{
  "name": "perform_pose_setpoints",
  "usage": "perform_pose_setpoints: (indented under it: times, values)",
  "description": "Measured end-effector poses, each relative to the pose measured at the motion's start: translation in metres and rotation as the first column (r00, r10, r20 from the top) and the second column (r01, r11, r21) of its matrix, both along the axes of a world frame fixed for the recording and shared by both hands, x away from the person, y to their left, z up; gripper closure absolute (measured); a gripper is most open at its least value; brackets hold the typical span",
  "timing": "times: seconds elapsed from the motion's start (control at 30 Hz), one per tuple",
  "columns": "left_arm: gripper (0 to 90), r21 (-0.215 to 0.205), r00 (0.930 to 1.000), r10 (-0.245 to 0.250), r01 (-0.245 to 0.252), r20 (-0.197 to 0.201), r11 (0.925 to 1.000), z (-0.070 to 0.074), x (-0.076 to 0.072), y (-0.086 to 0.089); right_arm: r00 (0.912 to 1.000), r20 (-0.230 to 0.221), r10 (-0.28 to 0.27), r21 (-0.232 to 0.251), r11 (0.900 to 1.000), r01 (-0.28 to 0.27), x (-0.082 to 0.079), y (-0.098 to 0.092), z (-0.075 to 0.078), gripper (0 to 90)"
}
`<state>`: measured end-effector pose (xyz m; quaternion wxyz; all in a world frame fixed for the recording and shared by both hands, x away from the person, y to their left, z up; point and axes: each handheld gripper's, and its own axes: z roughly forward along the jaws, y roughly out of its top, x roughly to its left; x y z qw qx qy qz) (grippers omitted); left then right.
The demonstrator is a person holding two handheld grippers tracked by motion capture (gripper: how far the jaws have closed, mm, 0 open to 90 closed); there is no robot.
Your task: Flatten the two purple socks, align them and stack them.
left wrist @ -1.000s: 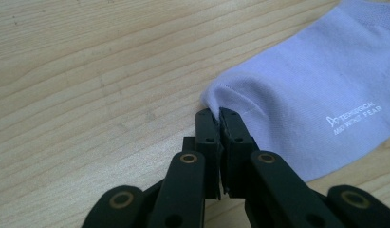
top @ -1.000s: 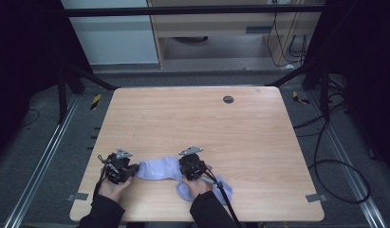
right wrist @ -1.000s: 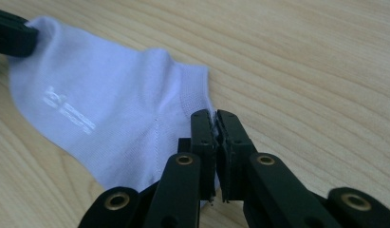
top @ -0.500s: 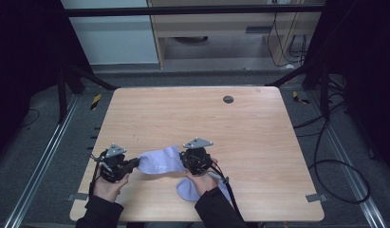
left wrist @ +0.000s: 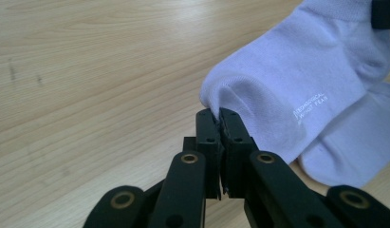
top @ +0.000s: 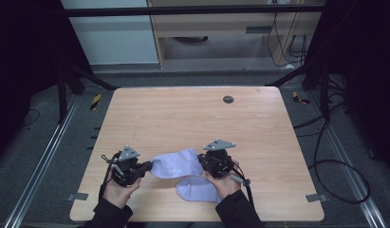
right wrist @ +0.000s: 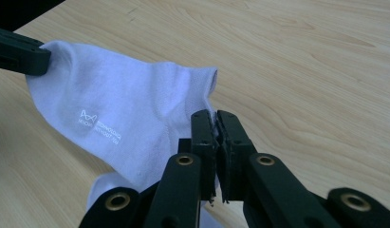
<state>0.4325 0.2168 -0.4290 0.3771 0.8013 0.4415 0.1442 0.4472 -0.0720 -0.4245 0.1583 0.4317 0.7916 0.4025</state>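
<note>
Right now the left gripper and right gripper each pinch an end of the upper sock, lifted off the lower sock on the counter; next it wants laying flat and aligned

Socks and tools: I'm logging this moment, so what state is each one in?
Upper sock: pinched at both ends, stretched between the tools, lifted.
Lower sock: lying flat on the table, untouched.
Left tool: shut on the toe end.
Right tool: shut on the cuff end.
</note>
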Motion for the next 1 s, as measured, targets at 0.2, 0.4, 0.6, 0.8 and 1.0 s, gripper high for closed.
perform_pose_setpoints:
  times: [0.2, 0.4, 0.6, 0.8, 1.0]
  values:
    - [87.2, 0.007, 0.9992, -0.037, 0.038, -0.017, 0.9993, 0.000, -0.007, -0.018, 0.9999, -0.008, -0.008, -0.003, 1.000, 0.008, -0.011, -0.019, -0.001, 87.0]
    - [87.2, 0.024, 0.9967, -0.072, 0.073, -0.037, 0.9970, -0.003, -0.009, -0.036, 0.9997, -0.013, -0.022, -0.010, 1.000, 0.021, -0.021, -0.037, -0.002, 87.0]
    - [87.2, 0.040, 0.9927, -0.108, 0.110, -0.054, 0.9932, -0.007, -0.012, -0.052, 0.9994, -0.022, -0.027, -0.018, 0.999, 0.027, -0.034, -0.047, -0.005, 87.0]
    - [87.2, 0.049, 0.9887, -0.131, 0.135, -0.073, 0.9897, -0.012, -0.013, -0.062, 0.9989, -0.030, -0.035, -0.024, 0.999, 0.035, -0.045, -0.058, -0.010, 87.0]
    - [87.2, 0.054, 0.9848, -0.146, 0.152, -0.093, 0.9869, -0.017, -0.014, -0.067, 0.9980, -0.041, -0.048, -0.023, 0.999, 0.047, -0.052, -0.068, -0.016, 86.9]
